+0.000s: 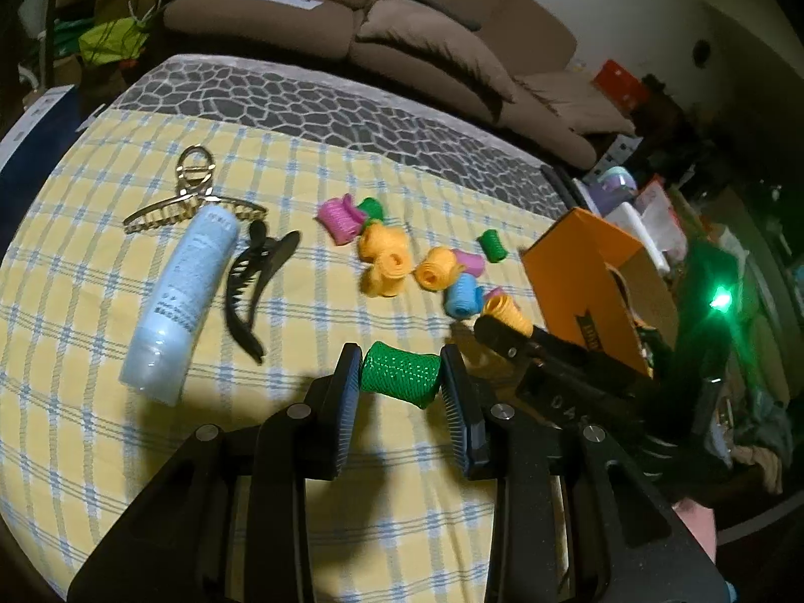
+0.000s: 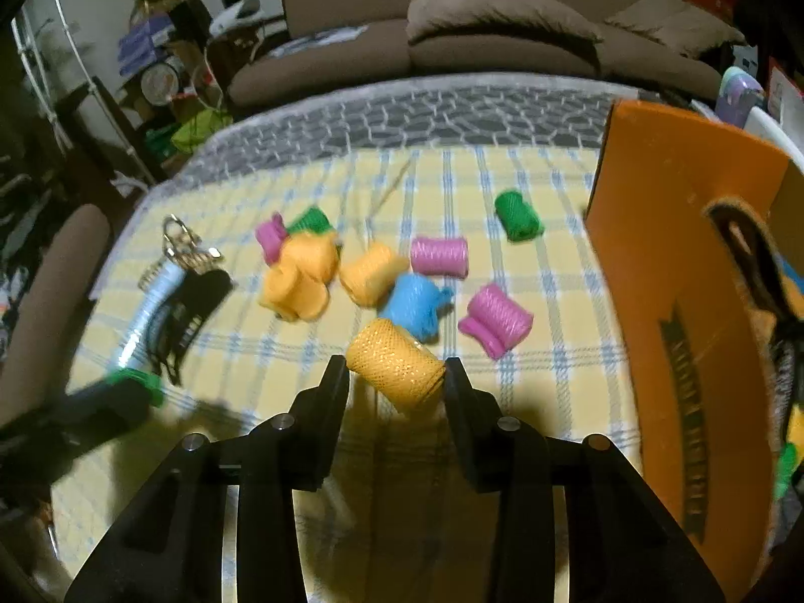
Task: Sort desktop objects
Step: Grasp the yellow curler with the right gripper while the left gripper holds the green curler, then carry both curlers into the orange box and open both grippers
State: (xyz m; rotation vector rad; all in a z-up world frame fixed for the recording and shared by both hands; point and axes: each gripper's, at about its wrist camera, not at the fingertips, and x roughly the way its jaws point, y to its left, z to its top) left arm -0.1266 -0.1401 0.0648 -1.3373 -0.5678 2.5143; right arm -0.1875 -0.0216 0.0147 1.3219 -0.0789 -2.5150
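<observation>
My left gripper [image 1: 401, 357] is shut on a green mesh hair roller [image 1: 399, 377], held crosswise between the pads just above the yellow checked cloth [image 1: 125, 452]. My right gripper [image 2: 394, 367] is shut on an orange mesh roller [image 2: 397, 369], which sits tilted between its fingers. That roller also shows in the left wrist view [image 1: 507, 314], beside the orange box [image 1: 573, 271]. Several loose rollers lie mid-table: orange [image 2: 301, 276], pink [image 2: 439, 256], blue [image 2: 414, 304] and green [image 2: 517, 216].
A pale blue bottle [image 1: 186, 296], a gold claw clip [image 1: 193, 191] and a black claw clip [image 1: 251, 281] lie at the left. The open orange box [image 2: 678, 276] stands at the right, with a dark clip inside. A brown sofa [image 1: 427, 50] runs behind the table.
</observation>
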